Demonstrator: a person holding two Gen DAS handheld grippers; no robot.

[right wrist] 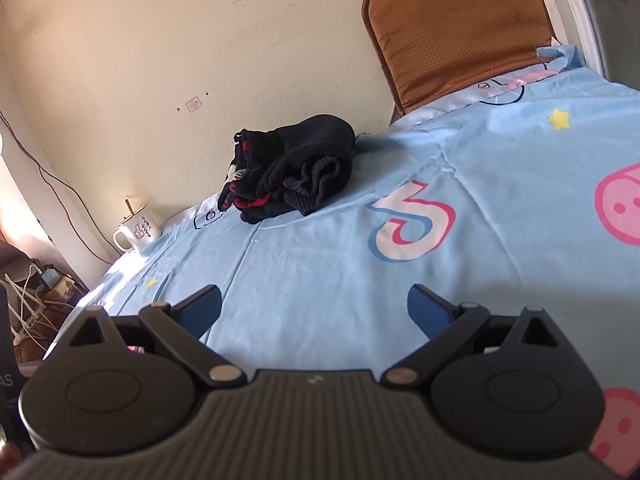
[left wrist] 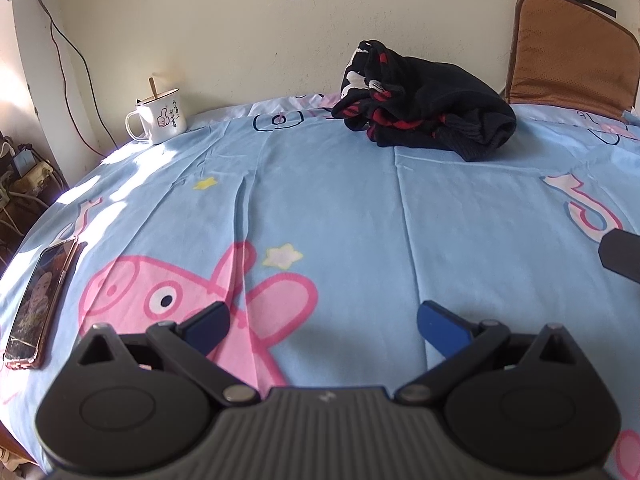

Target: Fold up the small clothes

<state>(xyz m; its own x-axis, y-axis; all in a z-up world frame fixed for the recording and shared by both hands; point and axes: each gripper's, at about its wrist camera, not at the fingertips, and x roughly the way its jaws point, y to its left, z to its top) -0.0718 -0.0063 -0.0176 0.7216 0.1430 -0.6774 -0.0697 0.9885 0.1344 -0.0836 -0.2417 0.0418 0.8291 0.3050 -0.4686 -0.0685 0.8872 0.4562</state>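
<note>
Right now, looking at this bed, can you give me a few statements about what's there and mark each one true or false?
1. The black and red garment lies bunched up near the wall. True.
2. The left claw is clamped on the garment. False: it is open, over bare sheet.
3. A white mug stands at the bed's far left corner. True.
4. The phone lies on top of the garment. False: it lies apart, at the left edge.
5. The right claw is open and empty. True.
</note>
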